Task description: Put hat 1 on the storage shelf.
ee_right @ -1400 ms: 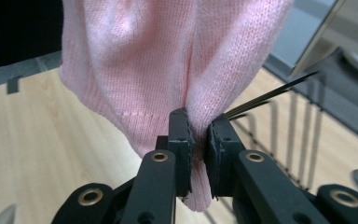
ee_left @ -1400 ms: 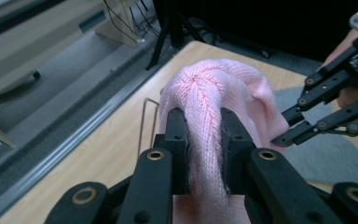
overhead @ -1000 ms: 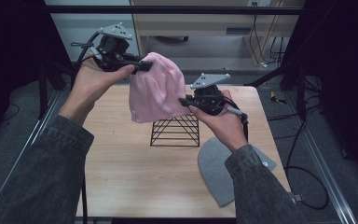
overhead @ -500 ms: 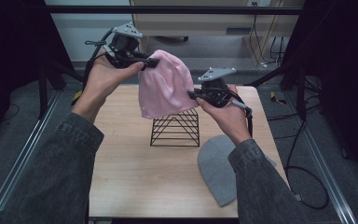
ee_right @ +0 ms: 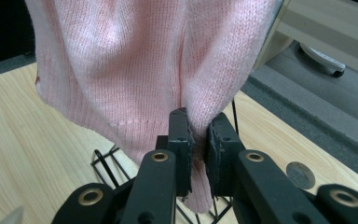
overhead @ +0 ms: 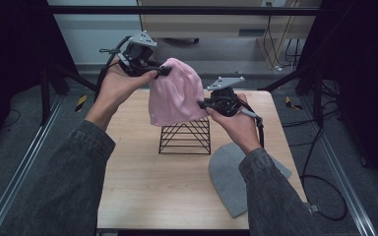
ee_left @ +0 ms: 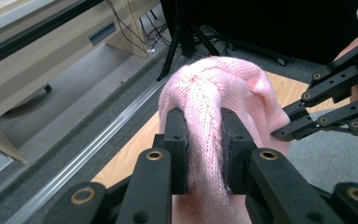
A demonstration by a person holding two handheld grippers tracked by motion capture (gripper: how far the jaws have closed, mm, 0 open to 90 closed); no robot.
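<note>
Both hand-held grippers, left (overhead: 165, 72) and right (overhead: 203, 103), pinch the pink hat (overhead: 174, 98); I keep its opening spread, centred above the rack (overhead: 185, 138).

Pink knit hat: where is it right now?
In the high view the pink knit hat hangs mid-table between the left gripper and right gripper, just above the black wire stand.

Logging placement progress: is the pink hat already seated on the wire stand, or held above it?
Held above it. The pink hat hangs between both clamped hand-held grippers, hem at the black wire stand top, not pulled down.
</note>
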